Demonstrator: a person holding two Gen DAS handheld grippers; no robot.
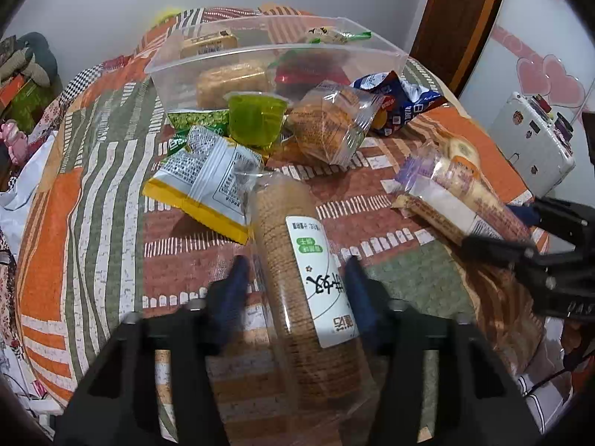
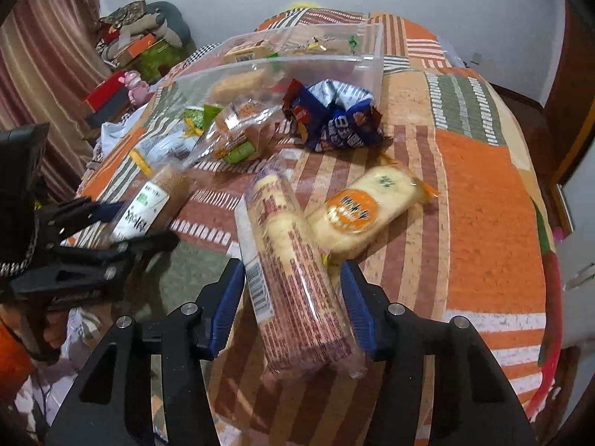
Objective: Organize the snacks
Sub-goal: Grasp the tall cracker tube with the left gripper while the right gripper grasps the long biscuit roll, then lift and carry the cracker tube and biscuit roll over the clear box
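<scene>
Both grippers are straddling rolls on the quilted surface (image 2: 483, 223): the left gripper (image 1: 295, 278) around the brown biscuit roll (image 1: 297, 260), the right gripper (image 2: 293, 286) around the pale cracker roll (image 2: 286, 260). Fingers are looking unclosed; slippery wrappers could be squirting free when squeezed.

brown cracker tube (image 1: 297, 260) | pale biscuit roll (image 2: 290, 271) | clear bin (image 1: 193, 70), part-filled
</scene>
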